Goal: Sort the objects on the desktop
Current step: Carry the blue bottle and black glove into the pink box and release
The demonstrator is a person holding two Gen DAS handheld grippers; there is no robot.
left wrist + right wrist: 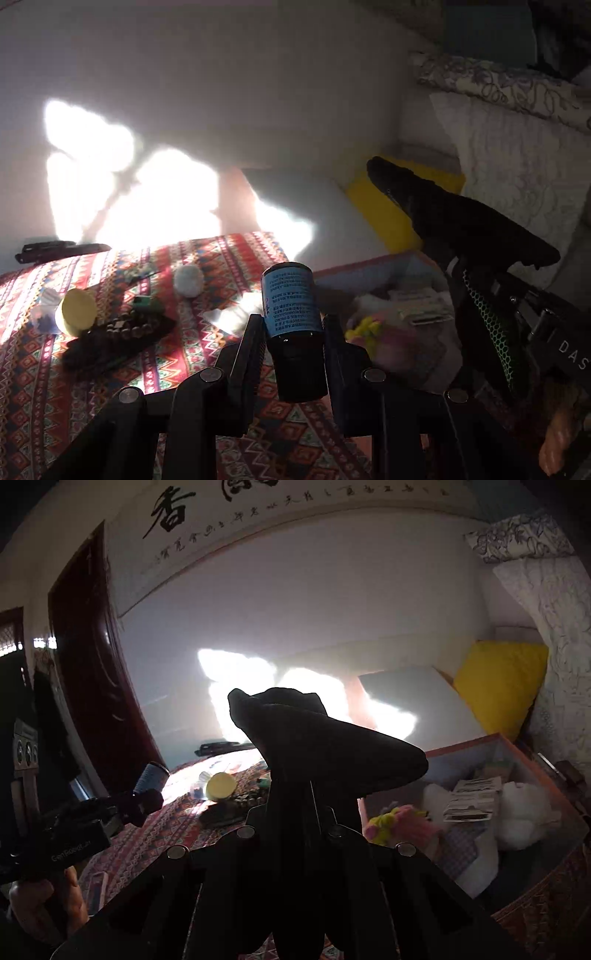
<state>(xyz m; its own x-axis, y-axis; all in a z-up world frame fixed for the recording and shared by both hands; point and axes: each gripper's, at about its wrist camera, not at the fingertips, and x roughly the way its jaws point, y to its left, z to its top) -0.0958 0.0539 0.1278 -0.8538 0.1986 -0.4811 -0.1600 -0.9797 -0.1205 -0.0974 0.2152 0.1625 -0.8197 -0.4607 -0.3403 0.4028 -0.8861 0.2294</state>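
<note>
My left gripper [293, 328] is shut on a dark bottle with a blue label [291, 306], held upright above the patterned tablecloth [55, 387]; it also shows in the right wrist view [149, 777]. My right gripper [295, 808] is shut on a black fabric item [321, 742], which also shows in the left wrist view [458, 218], raised beside an open storage box [465, 749]. On the cloth lie a yellow round lid [75, 312], a string of dark beads [122, 328] and a white ball [188, 280].
The storage box holds a yellow-pink plush [399, 821], white stuffing [517, 812] and printed cards [472, 797]. A yellow cushion [498, 686] and patterned bedding [546, 602] lie behind it. A black object [59, 249] sits at the table's far edge. Sunlight glares on the wall.
</note>
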